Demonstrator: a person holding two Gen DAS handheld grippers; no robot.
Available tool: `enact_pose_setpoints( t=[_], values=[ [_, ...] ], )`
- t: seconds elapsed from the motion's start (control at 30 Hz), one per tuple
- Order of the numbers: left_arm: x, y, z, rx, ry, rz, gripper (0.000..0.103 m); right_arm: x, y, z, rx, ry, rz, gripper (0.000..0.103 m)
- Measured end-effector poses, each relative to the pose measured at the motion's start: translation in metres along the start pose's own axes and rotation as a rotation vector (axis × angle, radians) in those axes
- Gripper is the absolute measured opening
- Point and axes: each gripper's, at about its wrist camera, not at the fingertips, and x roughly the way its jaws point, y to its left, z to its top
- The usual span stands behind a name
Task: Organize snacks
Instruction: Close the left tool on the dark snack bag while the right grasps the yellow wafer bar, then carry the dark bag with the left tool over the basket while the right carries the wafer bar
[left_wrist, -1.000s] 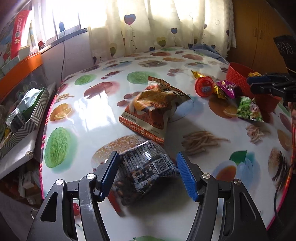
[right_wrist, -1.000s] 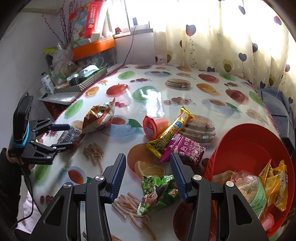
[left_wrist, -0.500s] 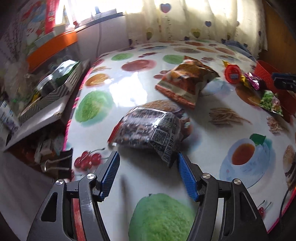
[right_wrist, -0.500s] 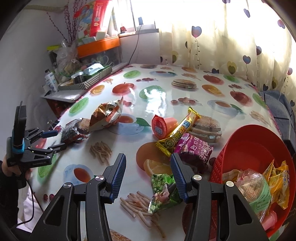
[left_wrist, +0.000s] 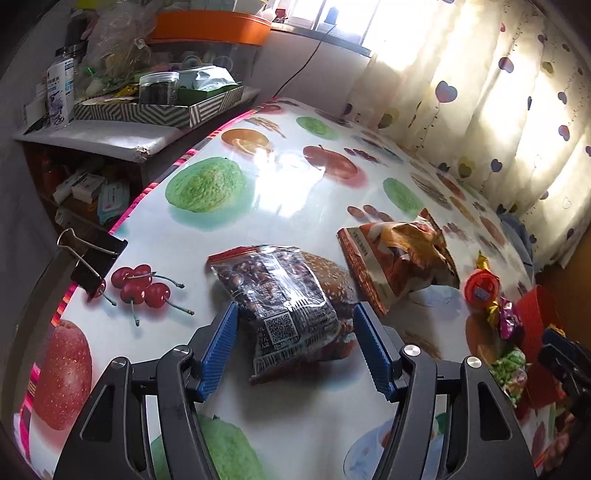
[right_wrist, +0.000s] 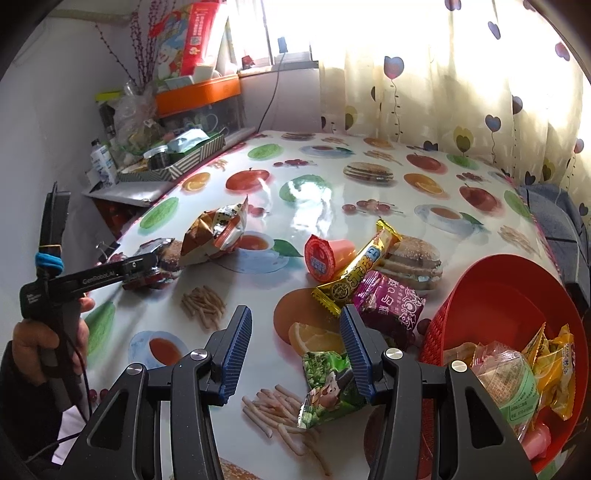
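Snacks scattered over fruit-print tabletop (left_wrist: 295, 192); dark bean packet (left_wrist: 280, 302) lying flat at centre of left wrist view, lower end between the blue pads of left gripper (left_wrist: 295, 347), jaws spread wide, gap visible on the right pad's side, left pad just beside the packet edge, contact there cannot be told

Orange crumpled bag (left_wrist: 399, 258) at 2 o'clock from bean packet, near but apart. Binder clip (left_wrist: 92, 258) on tabletop edge at 9 o'clock. Striped tray (left_wrist: 162, 107) on a side shelf at 11 o'clock, well apart

Right gripper (right_wrist: 295, 350) hovering over tabletop, jaws at a middling spread, nothing between pads; right pad overlapping green pea packet (right_wrist: 325, 391) in view, contact not clear. Purple packet (right_wrist: 391, 306) at 1 o'clock from that gripper, touching gold bar wrapper (right_wrist: 358, 273), which leans against orange jelly cup (right_wrist: 325, 254) lying on its side. Red basket (right_wrist: 498, 288) at 3 o'clock, holding a green-labelled pack (right_wrist: 513, 384) and yellow packets (right_wrist: 554, 354). Hand (right_wrist: 48, 343) at 9 o'clock of right wrist view gripping the handle of left gripper, its tips at bean packet beside orange crumpled bag
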Motion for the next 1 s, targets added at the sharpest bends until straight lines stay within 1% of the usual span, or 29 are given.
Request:
enact_pose_setpoints(
  t=[0.07, 0.13, 0.27, 0.33, 0.37, 0.43, 0.47, 0.53, 0.57, 0.6, 0.63, 0.8, 0.87, 0.9, 0.93, 1.0],
  values=[
    [0.008, -0.001, 0.002, -0.021, 0.014, 0.031, 0.065, 0.004, -0.004, 0.003, 0.013, 0.003, -0.005, 0.049],
    [0.011, -0.004, 0.004, -0.029, 0.009, 0.045, 0.065, 0.008, -0.008, 0.007, 0.031, 0.007, -0.013, 0.049],
    [0.016, -0.011, 0.007, -0.008, 0.001, 0.070, 0.065, 0.023, -0.022, 0.020, 0.100, 0.011, -0.026, 0.049],
    [0.019, -0.012, 0.007, 0.010, -0.003, 0.086, 0.065, 0.032, -0.030, 0.028, 0.133, 0.016, -0.047, 0.048],
    [0.020, -0.012, 0.007, 0.018, -0.007, 0.090, 0.065, 0.037, -0.034, 0.031, 0.143, 0.019, -0.061, 0.047],
    [0.021, -0.013, 0.006, 0.038, -0.012, 0.097, 0.065, 0.051, -0.043, 0.040, 0.169, 0.046, -0.095, 0.041],
    [0.021, -0.014, 0.006, 0.048, -0.014, 0.100, 0.065, 0.060, -0.048, 0.043, 0.180, 0.062, -0.107, 0.040],
    [0.021, -0.013, 0.006, 0.050, -0.017, 0.093, 0.064, 0.073, -0.054, 0.049, 0.189, 0.089, -0.143, 0.036],
    [0.021, -0.011, 0.007, 0.049, -0.018, 0.093, 0.062, 0.080, -0.056, 0.050, 0.190, 0.104, -0.155, 0.035],
    [0.021, -0.010, 0.007, 0.049, -0.018, 0.099, 0.056, 0.087, -0.058, 0.052, 0.189, 0.122, -0.162, 0.035],
    [0.020, -0.009, 0.007, 0.050, -0.019, 0.095, 0.054, 0.092, -0.058, 0.052, 0.185, 0.137, -0.162, 0.035],
    [0.018, -0.006, 0.006, 0.065, -0.016, 0.079, 0.050, 0.119, -0.050, 0.053, 0.137, 0.210, -0.152, 0.034],
    [0.017, -0.007, 0.005, 0.073, -0.014, 0.073, 0.050, 0.125, -0.044, 0.051, 0.112, 0.225, -0.136, 0.031],
    [0.016, -0.007, 0.004, 0.078, -0.014, 0.073, 0.049, 0.125, -0.041, 0.050, 0.094, 0.222, -0.140, 0.024],
    [0.016, -0.007, 0.004, 0.082, -0.013, 0.072, 0.048, 0.125, -0.038, 0.049, 0.083, 0.221, -0.137, 0.021],
    [0.015, -0.008, 0.003, 0.087, -0.012, 0.070, 0.048, 0.122, -0.035, 0.047, 0.079, 0.213, -0.117, 0.020]
  ],
)
